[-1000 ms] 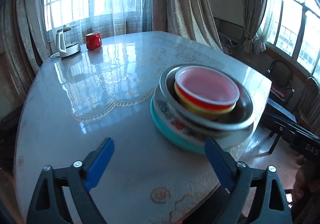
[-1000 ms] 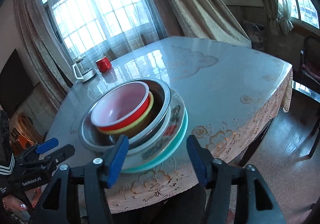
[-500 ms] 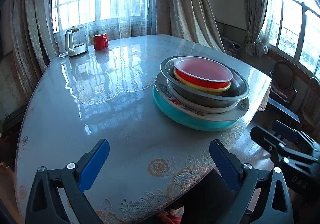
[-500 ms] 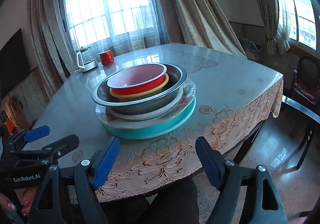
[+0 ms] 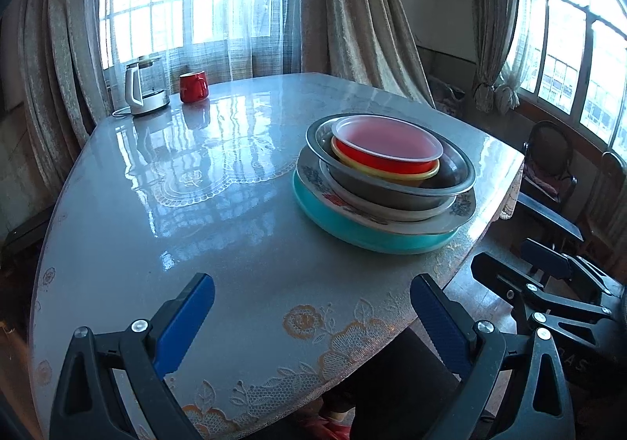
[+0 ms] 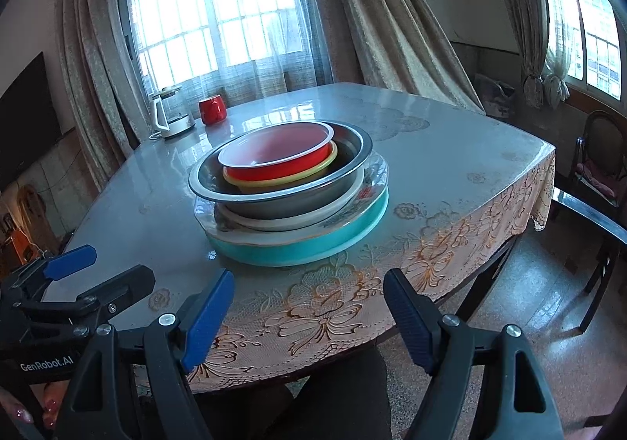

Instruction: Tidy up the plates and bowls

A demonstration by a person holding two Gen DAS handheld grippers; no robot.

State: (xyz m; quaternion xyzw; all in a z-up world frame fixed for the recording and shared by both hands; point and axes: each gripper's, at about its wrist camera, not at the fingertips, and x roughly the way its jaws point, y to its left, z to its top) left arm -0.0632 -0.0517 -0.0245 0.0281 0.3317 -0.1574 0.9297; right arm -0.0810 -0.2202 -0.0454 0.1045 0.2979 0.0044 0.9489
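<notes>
The nested pile near the edge of the glossy lace-patterned desk (image 5: pixel 219 204) could slide or topple if nudged: a red plastic bowl (image 6: pixel 278 157) and yellow bowl (image 6: pixel 282 178) sit off-centre in a steel basin (image 6: pixel 290 197) over a floral plate (image 6: pixel 372 181) and teal plate (image 6: pixel 313 248). Both the left hand-held gripper (image 5: pixel 313 316) and right hand-held gripper (image 6: pixel 309 308) hang spread wide and empty, short of the pile

Both the left gripper (image 5: pixel 311 316) and right gripper (image 6: pixel 309 312) drew back and lower from the stacked dishes (image 6: pixel 290 189), beyond the worktop (image 5: pixel 235 244) edge, jaws spread.
</notes>
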